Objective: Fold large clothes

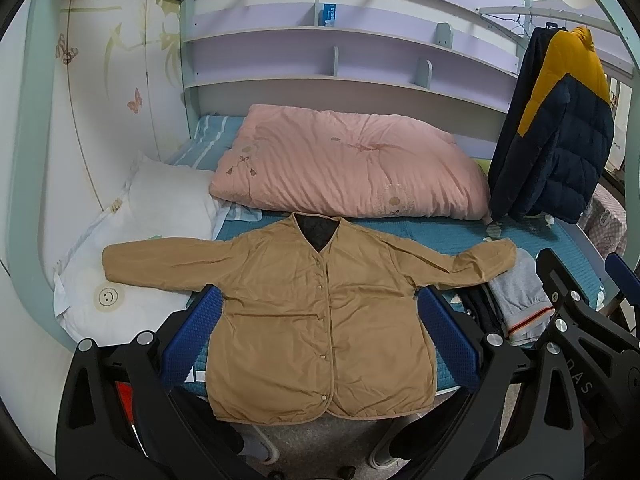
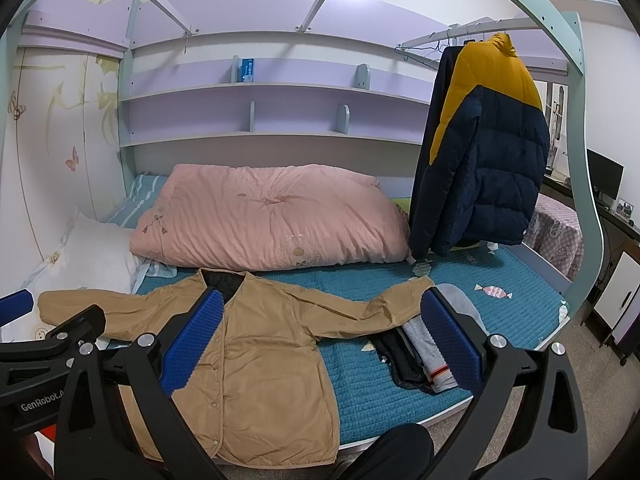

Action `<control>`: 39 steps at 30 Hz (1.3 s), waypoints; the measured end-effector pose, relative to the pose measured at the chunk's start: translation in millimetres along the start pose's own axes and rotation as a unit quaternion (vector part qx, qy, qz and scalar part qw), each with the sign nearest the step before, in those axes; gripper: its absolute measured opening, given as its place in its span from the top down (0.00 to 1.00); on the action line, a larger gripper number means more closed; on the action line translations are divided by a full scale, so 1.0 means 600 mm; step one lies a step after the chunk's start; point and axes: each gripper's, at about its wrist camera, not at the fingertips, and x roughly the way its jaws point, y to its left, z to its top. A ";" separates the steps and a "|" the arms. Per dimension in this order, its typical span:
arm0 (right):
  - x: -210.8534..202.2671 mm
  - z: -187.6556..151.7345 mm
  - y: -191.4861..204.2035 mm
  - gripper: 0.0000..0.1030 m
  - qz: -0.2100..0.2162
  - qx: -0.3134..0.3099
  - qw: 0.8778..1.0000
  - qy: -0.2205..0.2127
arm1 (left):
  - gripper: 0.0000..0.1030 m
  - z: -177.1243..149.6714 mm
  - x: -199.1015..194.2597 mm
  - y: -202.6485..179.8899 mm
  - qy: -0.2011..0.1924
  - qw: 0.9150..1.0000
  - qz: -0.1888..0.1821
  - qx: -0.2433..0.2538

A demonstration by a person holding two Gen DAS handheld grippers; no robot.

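Note:
A tan button-front jacket (image 1: 316, 320) lies flat, front up, on the teal bed cover, sleeves spread to both sides; its hem hangs over the front edge of the bed. The right wrist view shows the same jacket (image 2: 264, 360) at lower left. My left gripper (image 1: 320, 332) hovers open in front of the jacket's body, blue pads wide apart, holding nothing. My right gripper (image 2: 320, 336) is open too, above the jacket's right side, with nothing between its pads. Part of the right gripper's frame (image 1: 576, 320) shows at the right of the left wrist view.
A folded pink quilt (image 1: 348, 160) lies behind the jacket, a white pillow (image 1: 132, 248) to the left. Folded grey and dark clothes (image 2: 420, 352) sit under the jacket's right sleeve. A navy and yellow puffer coat (image 2: 484, 148) hangs at the right. Shelves line the back wall.

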 end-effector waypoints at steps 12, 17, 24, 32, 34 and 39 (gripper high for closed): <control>0.026 0.007 0.013 0.07 -0.001 -0.010 1.000 0.020 | 0.05 0.004 0.040 0.017 0.021 1.000 -0.009 -0.010; 0.037 0.008 0.022 0.07 -0.004 -0.016 0.999 0.029 | 0.05 0.004 0.059 0.031 0.029 0.999 -0.016 -0.014; 0.057 0.011 0.050 0.07 -0.012 -0.030 0.998 0.044 | 0.05 0.005 0.090 0.060 0.041 0.999 -0.026 -0.024; 0.089 0.015 0.107 0.07 -0.006 -0.053 0.996 0.067 | 0.05 0.001 0.124 0.111 0.062 0.997 -0.024 -0.046; 0.099 0.015 0.130 0.07 0.001 -0.064 0.995 0.073 | 0.05 -0.001 0.134 0.133 0.068 0.996 -0.020 -0.056; 0.129 0.011 0.188 0.07 0.025 -0.087 0.992 0.093 | 0.05 -0.009 0.161 0.192 0.090 0.992 -0.007 -0.083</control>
